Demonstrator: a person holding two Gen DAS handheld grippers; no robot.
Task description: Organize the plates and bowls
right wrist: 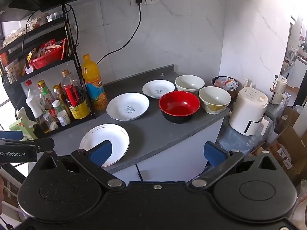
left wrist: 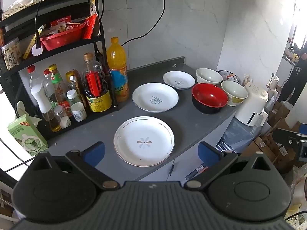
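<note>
Nothing is stacked yet: three plates and three bowls lie apart on the bench. Both tools, left tool and right tool, are spread and empty; the nearest plate lies just ahead of the left one.

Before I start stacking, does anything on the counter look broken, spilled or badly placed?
Nothing looks broken or spilled. One thing to watch: the nearest plate sits right at the counter's front edge, and in the right wrist view its rim seems to reach slightly past it. The red bowl and the other dishes stand upright.
</note>
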